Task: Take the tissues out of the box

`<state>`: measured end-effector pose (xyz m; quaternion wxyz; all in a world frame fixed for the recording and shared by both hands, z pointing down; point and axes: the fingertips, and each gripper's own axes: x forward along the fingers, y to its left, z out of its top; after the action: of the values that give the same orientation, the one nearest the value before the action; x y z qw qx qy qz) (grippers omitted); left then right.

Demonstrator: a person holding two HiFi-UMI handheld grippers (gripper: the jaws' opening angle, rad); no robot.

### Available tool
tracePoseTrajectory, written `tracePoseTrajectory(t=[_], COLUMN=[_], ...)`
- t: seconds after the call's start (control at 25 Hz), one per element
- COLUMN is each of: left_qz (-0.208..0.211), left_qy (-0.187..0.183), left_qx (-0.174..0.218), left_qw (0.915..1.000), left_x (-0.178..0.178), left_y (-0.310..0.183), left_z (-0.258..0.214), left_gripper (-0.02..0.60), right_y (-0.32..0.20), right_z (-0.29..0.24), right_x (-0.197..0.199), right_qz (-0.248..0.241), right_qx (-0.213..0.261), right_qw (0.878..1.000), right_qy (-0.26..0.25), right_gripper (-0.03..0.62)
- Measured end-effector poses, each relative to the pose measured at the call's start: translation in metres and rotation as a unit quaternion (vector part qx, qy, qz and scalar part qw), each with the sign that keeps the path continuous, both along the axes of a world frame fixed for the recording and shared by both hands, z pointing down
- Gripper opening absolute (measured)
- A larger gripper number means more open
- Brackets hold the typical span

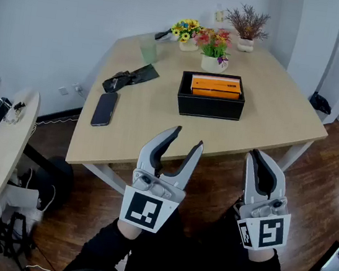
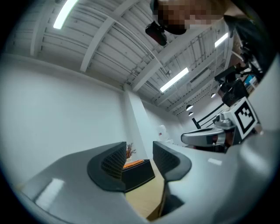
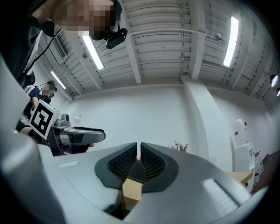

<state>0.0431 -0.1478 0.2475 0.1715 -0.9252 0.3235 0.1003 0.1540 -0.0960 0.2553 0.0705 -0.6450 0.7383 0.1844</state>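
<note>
A black open-topped box [image 1: 210, 104] stands in the middle of the wooden table [image 1: 273, 109], with an orange tissue pack [image 1: 215, 85] lying in it. Both grippers hang in front of the table's near edge, apart from the box. My left gripper [image 1: 188, 136] has its jaws parted and empty. My right gripper [image 1: 257, 155] is shut on nothing. In the left gripper view the box [image 2: 138, 173] and its orange pack [image 2: 133, 164] show far off between the parted jaws of the left gripper [image 2: 139, 153]. The right gripper view shows the right gripper [image 3: 138, 153] with its pads together.
A dark phone [image 1: 104, 109] and a black crumpled cloth [image 1: 129, 77] lie on the table's left side. Flower pots [image 1: 214, 47] and a clear cup [image 1: 148, 48] stand behind the box. A round side table [image 1: 6, 140] is at the far left.
</note>
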Motion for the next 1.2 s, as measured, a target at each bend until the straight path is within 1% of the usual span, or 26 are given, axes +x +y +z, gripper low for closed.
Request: tracePoseTrajectory(t=[0.12,0.16,0.24,0.32,0.4,0.44,0.48,0.56,0.64,0.68,0.72,0.76,0.8,0.84,0.88,0.96,1.0,1.04,1.08,1.12,1.2], left_qz=[0.000,0.000,0.005,0.017,0.036,0.049,0.064,0.091,0.114,0.125,0.133,0.139,0.145,0.151,0.160,0.183,0.189,0.189,0.182,0.175,0.175], left_qy=[-0.061,-0.080,-0.113,-0.151,-0.198,-0.225,-0.254,-0.312,-0.365,-0.390,-0.416,-0.442,-0.469,-0.499,-0.533,-0.596,-0.619,-0.640,-0.658,-0.674,-0.692], left_qx=[-0.006,-0.005,0.006,0.019,0.021,0.017,0.011,-0.006,-0.039,-0.059,-0.075,-0.087,-0.096,-0.106,-0.116,-0.141,-0.150,-0.153,-0.149,-0.146,-0.156], left_qw=[0.9981,0.9968,0.9936,0.9882,0.9793,0.9731,0.9651,0.9456,0.9233,0.9104,0.8964,0.8819,0.8662,0.8469,0.8226,0.7690,0.7470,0.7294,0.7150,0.7026,0.6824], left_x=[0.007,0.009,0.016,0.024,0.035,0.043,0.052,0.070,0.086,0.093,0.099,0.104,0.108,0.112,0.113,0.115,0.115,0.116,0.116,0.115,0.113], left_y=[-0.036,-0.051,-0.079,-0.102,-0.120,-0.128,-0.135,-0.154,-0.176,-0.185,-0.193,-0.200,-0.206,-0.209,-0.211,-0.211,-0.214,-0.219,-0.226,-0.233,-0.235], left_z=[0.002,-0.001,-0.010,-0.017,-0.017,-0.014,-0.010,0.001,0.011,0.016,0.020,0.023,0.025,0.030,0.037,0.054,0.059,0.063,0.068,0.074,0.089], left_gripper=[0.185,0.200,0.223,0.244,0.265,0.268,0.268,0.267,0.270,0.282,0.297,0.325,0.334,0.353,0.375,0.408,0.410,0.411,0.411,0.410,0.407], right_y=[-0.027,-0.038,-0.058,-0.076,-0.093,-0.100,-0.108,-0.123,-0.134,-0.137,-0.140,-0.143,-0.145,-0.148,-0.149,-0.147,-0.145,-0.142,-0.138,-0.134,-0.125], right_z=[0.000,0.000,0.001,0.003,0.002,-0.001,-0.004,-0.010,-0.014,-0.016,-0.018,-0.020,-0.023,-0.025,-0.027,-0.030,-0.030,-0.029,-0.027,-0.024,-0.015], right_x=[-0.002,-0.002,-0.005,-0.007,-0.008,-0.007,-0.005,0.002,0.009,0.012,0.015,0.018,0.021,0.024,0.026,0.030,0.030,0.030,0.030,0.030,0.032], right_qz=[-0.020,-0.030,-0.050,-0.064,-0.072,-0.075,-0.077,-0.083,-0.095,-0.102,-0.108,-0.112,-0.116,-0.118,-0.120,-0.124,-0.126,-0.127,-0.129,-0.131,-0.134], right_qx=[-0.011,-0.015,-0.022,-0.030,-0.036,-0.039,-0.040,-0.046,-0.057,-0.062,-0.067,-0.070,-0.073,-0.075,-0.076,-0.072,-0.067,-0.063,-0.060,-0.058,-0.058], right_qw=[1.000,0.999,0.998,0.997,0.997,0.996,0.996,0.995,0.994,0.993,0.992,0.991,0.991,0.990,0.990,0.990,0.990,0.990,0.990,0.989,0.989], right_qy=[-0.008,-0.010,-0.010,-0.005,0.005,0.011,0.016,0.020,0.013,0.009,0.007,0.007,0.008,0.008,0.006,-0.004,-0.011,-0.018,-0.025,-0.030,-0.038], right_gripper=[0.028,0.028,0.028,0.043,0.059,0.068,0.077,0.095,0.110,0.110,0.115,0.123,0.128,0.132,0.137,0.137,0.137,0.137,0.137,0.137,0.132])
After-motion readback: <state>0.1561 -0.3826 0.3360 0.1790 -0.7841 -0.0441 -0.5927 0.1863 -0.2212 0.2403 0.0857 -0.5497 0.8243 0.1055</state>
